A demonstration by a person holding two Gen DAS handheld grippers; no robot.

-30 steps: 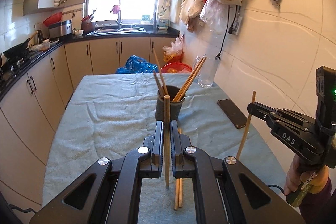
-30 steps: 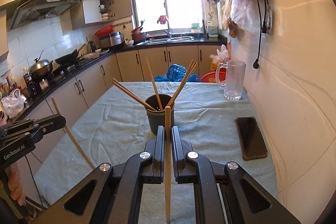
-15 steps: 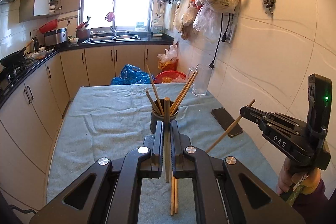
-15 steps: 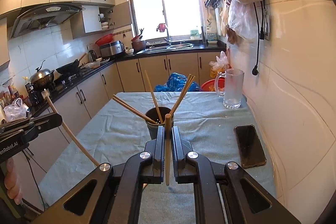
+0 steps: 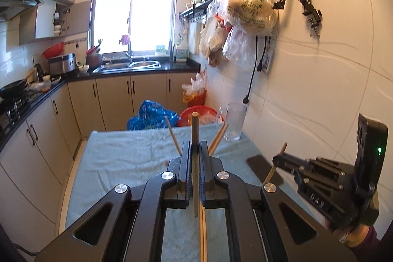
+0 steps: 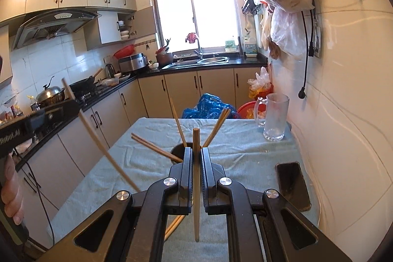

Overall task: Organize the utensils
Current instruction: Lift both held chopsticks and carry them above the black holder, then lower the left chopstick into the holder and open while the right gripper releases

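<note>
My left gripper [image 5: 195, 146] is shut on an upright wooden chopstick [image 5: 194, 129], held above the cloth-covered table [image 5: 122, 158]. My right gripper [image 6: 195, 152] is shut on another upright chopstick [image 6: 196, 146]. The dark utensil cup [image 6: 178, 151] stands on the table just beyond the right gripper, with several chopsticks [image 6: 218, 123] leaning out of it. In the left wrist view the cup is hidden behind the jaws; only chopstick tips [image 5: 172, 133] show. The right gripper shows at the right of the left wrist view [image 5: 278, 160], the left gripper at the left of the right wrist view [image 6: 71, 106]. Two chopsticks [image 5: 202, 232] lie on the cloth beneath.
A black phone [image 6: 292, 182] lies on the table by the right wall. A glass mug [image 6: 275, 117] stands at the table's far right corner. Bags hang from wall hooks [image 5: 250, 6]. Kitchen cabinets and a stove counter [image 6: 81, 100] run along the left.
Both grippers have risen and tilted up with their chopsticks still held. The cup has dropped behind the jaws in the left wrist view.
</note>
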